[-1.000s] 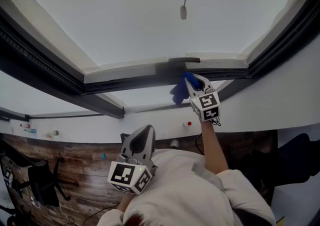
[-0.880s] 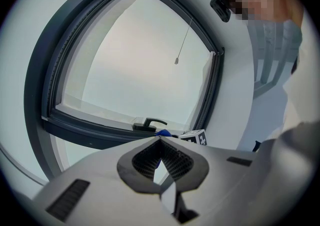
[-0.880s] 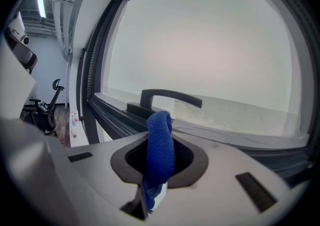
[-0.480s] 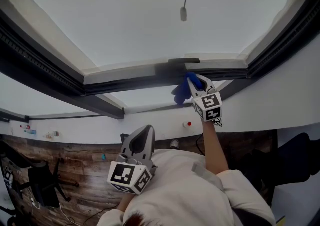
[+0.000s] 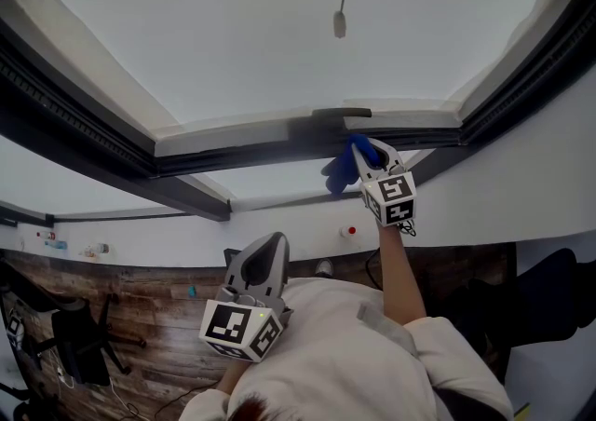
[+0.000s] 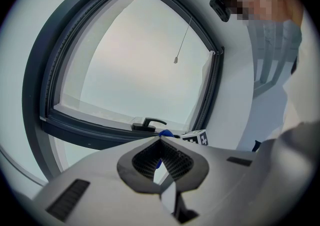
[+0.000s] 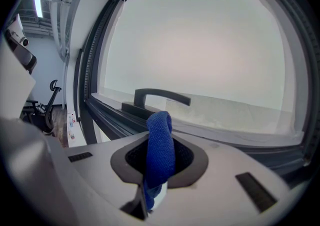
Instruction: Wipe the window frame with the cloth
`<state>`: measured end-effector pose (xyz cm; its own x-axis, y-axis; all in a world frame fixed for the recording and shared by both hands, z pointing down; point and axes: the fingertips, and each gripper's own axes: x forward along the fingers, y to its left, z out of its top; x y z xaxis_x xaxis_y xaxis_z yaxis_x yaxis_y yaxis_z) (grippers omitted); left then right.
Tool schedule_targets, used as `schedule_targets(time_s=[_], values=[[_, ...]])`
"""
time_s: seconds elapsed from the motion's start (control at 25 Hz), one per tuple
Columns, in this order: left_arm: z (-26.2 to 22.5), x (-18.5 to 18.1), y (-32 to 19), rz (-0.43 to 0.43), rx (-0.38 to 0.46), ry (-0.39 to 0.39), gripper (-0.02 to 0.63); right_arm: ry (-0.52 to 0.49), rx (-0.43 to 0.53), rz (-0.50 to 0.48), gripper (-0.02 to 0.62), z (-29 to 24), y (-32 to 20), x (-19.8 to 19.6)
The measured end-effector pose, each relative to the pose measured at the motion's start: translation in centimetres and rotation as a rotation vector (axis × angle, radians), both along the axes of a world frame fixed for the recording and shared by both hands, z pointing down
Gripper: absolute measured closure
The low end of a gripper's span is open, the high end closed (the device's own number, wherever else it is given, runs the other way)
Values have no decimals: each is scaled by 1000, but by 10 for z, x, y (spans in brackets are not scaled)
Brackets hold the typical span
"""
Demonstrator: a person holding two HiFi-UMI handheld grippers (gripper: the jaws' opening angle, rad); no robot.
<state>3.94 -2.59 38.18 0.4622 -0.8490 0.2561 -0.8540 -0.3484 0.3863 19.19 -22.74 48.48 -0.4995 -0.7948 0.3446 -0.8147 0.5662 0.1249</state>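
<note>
right gripper [image 5: 371, 156]: jaws clamped on the blue cloth [image 7: 160, 146]. A fold of it sticks up between them and the rest is bunched lower down in the grip.
cloth location: up at the bottom rail of the window frame [image 5: 233, 156], just beside the dark handle [image 7: 161, 95]. From above, the loose part hangs off to the left of the jaws, over the dark rail. It looks like it's on the rail, but honestly I can't swear there's contact.
cloth feel: my guess is light, soft and floppy, some terry or microfibre thing. It won't slip much on the frame and nothing about it is fragile. It'll fold over and drag, not push stiffly.
where to grab: the bunched middle, like it's held now, with enough sticking out past the tips that fabric hits the frame and not the plastic jaws.
left gripper [image 5: 271, 251]: jaws together with nothing in them, held low by the person's chest and well away from the window.
frame: dark and ribbed, with a pale ledge above the rail and bright glass behind it.
other stuff: a pull cord [image 5: 341, 20] hangs in front of the glass, and the wood floor [image 5: 140, 312] is way below.
watch out for: I'd say the handle is the snag risk, since a loose corner could catch on it.
</note>
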Motion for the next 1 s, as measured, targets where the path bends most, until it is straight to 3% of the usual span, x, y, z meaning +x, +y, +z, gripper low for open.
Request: schedule_targets(time_s=[1.0], values=[[4, 22, -9, 16, -7, 7, 600, -7, 1, 20, 545, 1, -4, 28]])
